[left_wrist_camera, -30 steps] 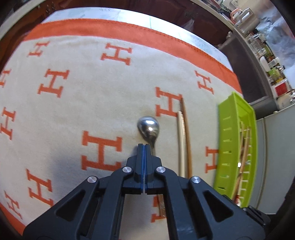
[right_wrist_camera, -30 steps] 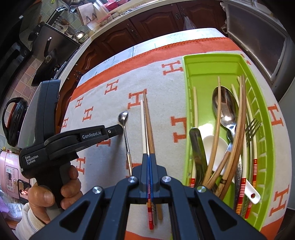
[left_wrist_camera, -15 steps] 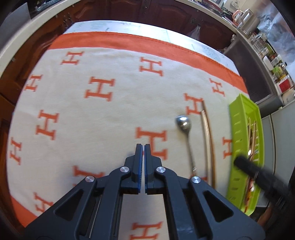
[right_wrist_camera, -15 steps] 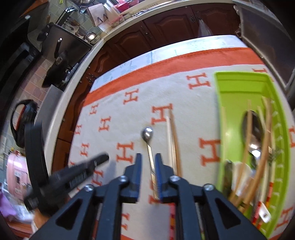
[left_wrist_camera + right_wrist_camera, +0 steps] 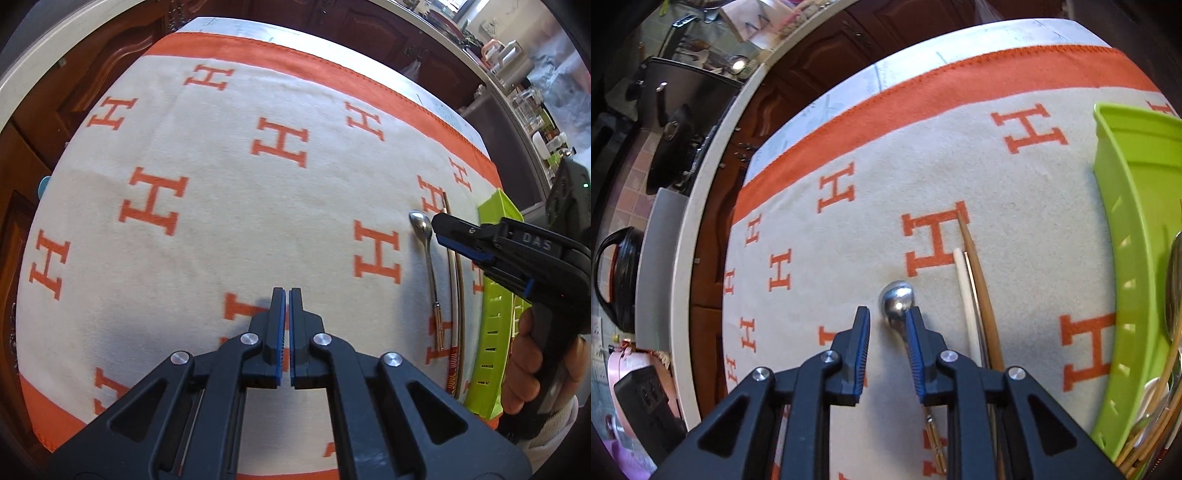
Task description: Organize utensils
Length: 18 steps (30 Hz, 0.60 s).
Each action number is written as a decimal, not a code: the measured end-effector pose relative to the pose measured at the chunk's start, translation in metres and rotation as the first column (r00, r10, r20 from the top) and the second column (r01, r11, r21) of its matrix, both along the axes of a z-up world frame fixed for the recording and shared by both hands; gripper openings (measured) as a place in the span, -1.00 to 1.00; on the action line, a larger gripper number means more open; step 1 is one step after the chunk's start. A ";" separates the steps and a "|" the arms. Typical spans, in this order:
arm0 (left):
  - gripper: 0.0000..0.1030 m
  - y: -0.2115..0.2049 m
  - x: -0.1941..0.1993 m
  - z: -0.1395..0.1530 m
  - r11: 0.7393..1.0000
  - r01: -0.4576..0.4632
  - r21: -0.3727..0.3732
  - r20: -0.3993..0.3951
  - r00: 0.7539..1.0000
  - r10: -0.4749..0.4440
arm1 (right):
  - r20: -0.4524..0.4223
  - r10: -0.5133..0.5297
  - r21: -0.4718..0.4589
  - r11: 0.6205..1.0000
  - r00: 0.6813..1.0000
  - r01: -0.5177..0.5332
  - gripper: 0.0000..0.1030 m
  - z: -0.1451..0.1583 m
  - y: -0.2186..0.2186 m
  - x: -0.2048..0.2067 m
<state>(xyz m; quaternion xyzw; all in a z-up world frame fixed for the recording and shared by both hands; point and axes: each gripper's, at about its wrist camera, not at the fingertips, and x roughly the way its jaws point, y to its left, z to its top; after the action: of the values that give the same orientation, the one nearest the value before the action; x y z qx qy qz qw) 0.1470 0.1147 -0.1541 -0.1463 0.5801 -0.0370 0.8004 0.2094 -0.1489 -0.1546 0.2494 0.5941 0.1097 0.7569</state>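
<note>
While the right gripper [image 5: 886, 325] hangs low over the cloth, the scene reads as follows.

Left gripper [image 5: 287, 301]: jaws together, nothing between them. It sits over bare cloth, well apart from the utensils. A second ago it hovered directly above the spoon; the spoon now lies far to the right in its view.

Right gripper: jaws apart, with a moderate gap. They were together a second ago over the chopsticks and have just been opening. The spoon bowl shows in the gap close against the right-hand finger [image 5: 918, 334]. No pad is seen pressing on the spoon.

Small spoon [image 5: 897, 301]: lies flat on the cloth, bowl away from the camera, handle running back under the right gripper. Its place on the cloth has not changed.

Chopsticks [image 5: 975, 295]: a pale one and a brown one, side by side, just beside the spoon on the tray side. They are still where they lay a second ago.

Green tray [image 5: 1123, 258]: stands at the right edge of the cloth [image 5: 221, 221] and already holds chopsticks and a large spoon, partly cut off by the frame edge.

Change: the left gripper has given way and the right gripper has shifted from the chopsticks to the spoon.

Meaning for the task: the spoon appears to be the next item to be picked up. The grasp is not yet made. The spoon sits off-centre in the gap, so a small sideways correction looks advisable before closing. The chopsticks lie near enough to be nudged.

Remaining: spoon and two chopsticks are still outside the tray.
</note>
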 end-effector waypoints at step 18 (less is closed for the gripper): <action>-1.00 0.022 -0.001 -0.013 0.997 -0.026 -0.070 -0.020 0.999 0.025 | 0.081 0.120 -0.276 0.957 0.989 -0.094 -0.83 0.011 0.046 0.001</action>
<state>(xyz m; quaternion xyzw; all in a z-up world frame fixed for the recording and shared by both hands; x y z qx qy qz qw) 0.1458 0.1368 -0.1674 -0.1818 0.5844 -0.0456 0.7895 0.2104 -0.1029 -0.1436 0.1052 0.5789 0.0800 0.8046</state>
